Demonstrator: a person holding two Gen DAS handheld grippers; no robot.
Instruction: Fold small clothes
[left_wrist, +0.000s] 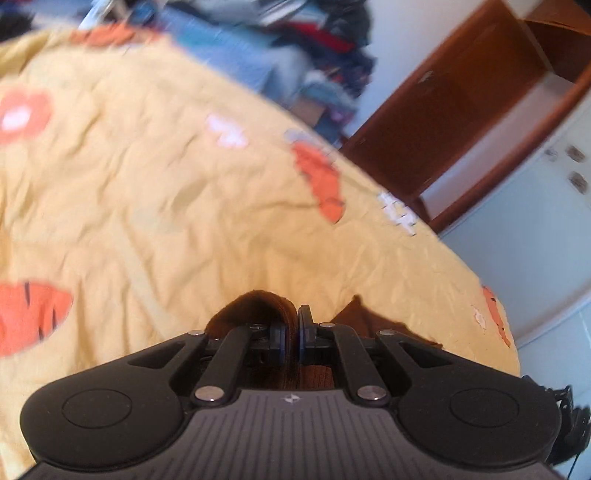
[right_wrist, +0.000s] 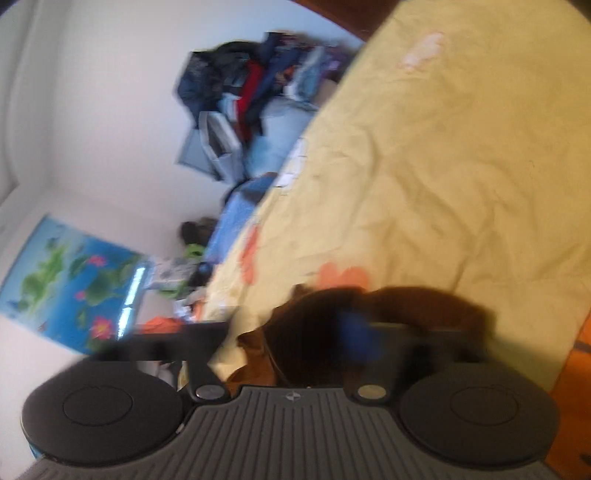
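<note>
Left gripper (left_wrist: 291, 334) is clamped on a fold of the brown garment (left_wrist: 255, 306), near the bed's right edge. Right gripper (right_wrist: 295, 343) is blurred; its jaws stand wide w/ brown cloth between them, no pinch visible. Risk – held by one corner only, the garment may swing, bunch or slide off the yellow sheet (left_wrist: 155, 192). Clothes pile (right_wrist: 255, 85) sits beyond the far edge – not in the way.

Bed under a wrinkled yellow sheet (left_wrist: 155, 192) with orange prints, brown garment (right_wrist: 424, 306) on it
</note>
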